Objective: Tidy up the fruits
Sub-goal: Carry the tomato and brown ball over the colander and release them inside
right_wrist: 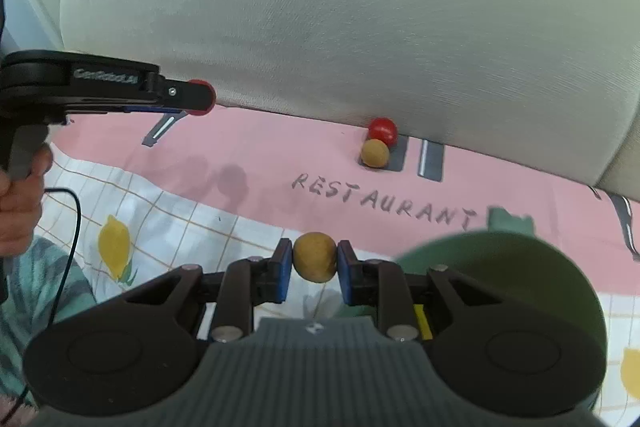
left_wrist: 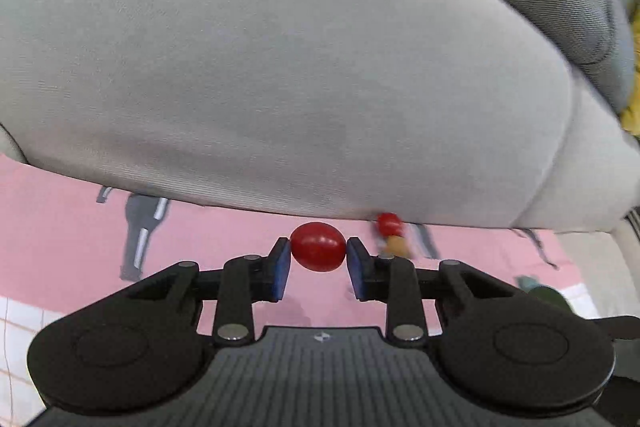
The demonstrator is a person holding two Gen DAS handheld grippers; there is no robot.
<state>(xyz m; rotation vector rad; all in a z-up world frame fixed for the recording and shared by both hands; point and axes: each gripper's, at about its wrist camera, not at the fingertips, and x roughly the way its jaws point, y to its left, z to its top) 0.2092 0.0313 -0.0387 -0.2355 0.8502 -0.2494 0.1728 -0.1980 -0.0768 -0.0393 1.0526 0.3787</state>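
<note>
My left gripper [left_wrist: 318, 254] is shut on a red cherry tomato [left_wrist: 318, 246] and holds it above the pink cloth [left_wrist: 224, 235]. It also shows in the right wrist view [right_wrist: 200, 98], at the left, with the red fruit at its tip. My right gripper [right_wrist: 314, 263] is shut on a small tan round fruit [right_wrist: 315, 262], above the cloth's checked part. A second red tomato [right_wrist: 383, 131] and a second tan fruit [right_wrist: 375, 153] lie touching on the cloth by the cushion; they also show in the left wrist view [left_wrist: 389, 223]. A green bowl [right_wrist: 520, 267] sits just right of my right gripper.
A large grey cushion [right_wrist: 360, 7] rises behind the cloth. The cloth carries the word RESTAURANT [right_wrist: 384, 203] and lemon prints [right_wrist: 114, 247]. A black cable [right_wrist: 76, 219] runs by the person's hand [right_wrist: 20, 195] at the left.
</note>
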